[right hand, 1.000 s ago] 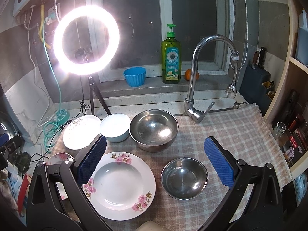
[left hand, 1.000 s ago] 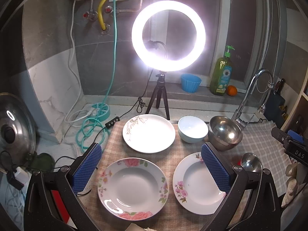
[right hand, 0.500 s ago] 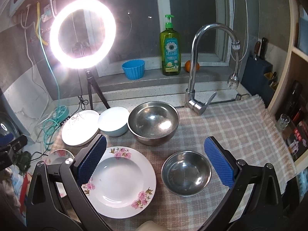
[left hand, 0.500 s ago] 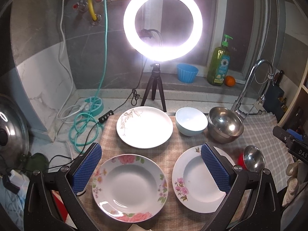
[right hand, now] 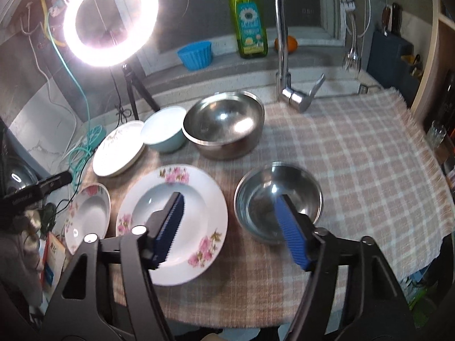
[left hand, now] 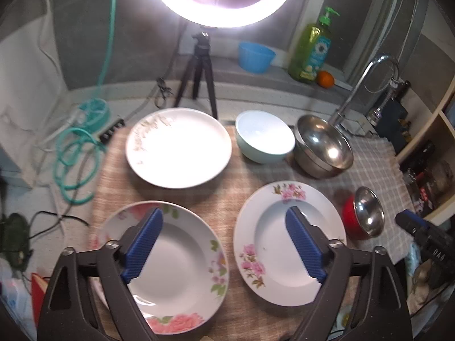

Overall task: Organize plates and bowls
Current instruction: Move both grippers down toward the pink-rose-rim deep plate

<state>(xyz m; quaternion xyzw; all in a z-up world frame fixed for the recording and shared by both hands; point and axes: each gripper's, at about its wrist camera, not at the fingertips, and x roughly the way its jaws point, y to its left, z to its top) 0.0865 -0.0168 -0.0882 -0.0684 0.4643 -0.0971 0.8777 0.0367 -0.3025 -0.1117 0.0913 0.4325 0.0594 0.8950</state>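
Note:
On the checked cloth lie two floral deep plates, one on the left (left hand: 176, 264) and one on the right (left hand: 273, 241). Behind them stand a white flat plate (left hand: 179, 147), a pale blue bowl (left hand: 264, 136) and a large steel bowl (left hand: 324, 149). A small steel bowl (right hand: 273, 193) sits right of the right floral plate (right hand: 199, 199). My left gripper (left hand: 224, 244) hangs over the gap between the floral plates, jaws closing on nothing. My right gripper (right hand: 231, 227) is above that plate's edge and the small bowl's rim, jaws closing, pads touching neither.
A lit ring light on a tripod (left hand: 199, 65) stands behind the dishes. On the sill are a blue cup (right hand: 196, 54), a soap bottle (right hand: 250, 25) and an orange (left hand: 325, 79). The faucet (right hand: 284, 42) rises at the back. Teal cable (left hand: 76, 156) coils at the left.
Both grippers have sunk and tipped down toward the cloth, so the dishes look larger. Both pairs of jaws have narrowed. No dish has moved.

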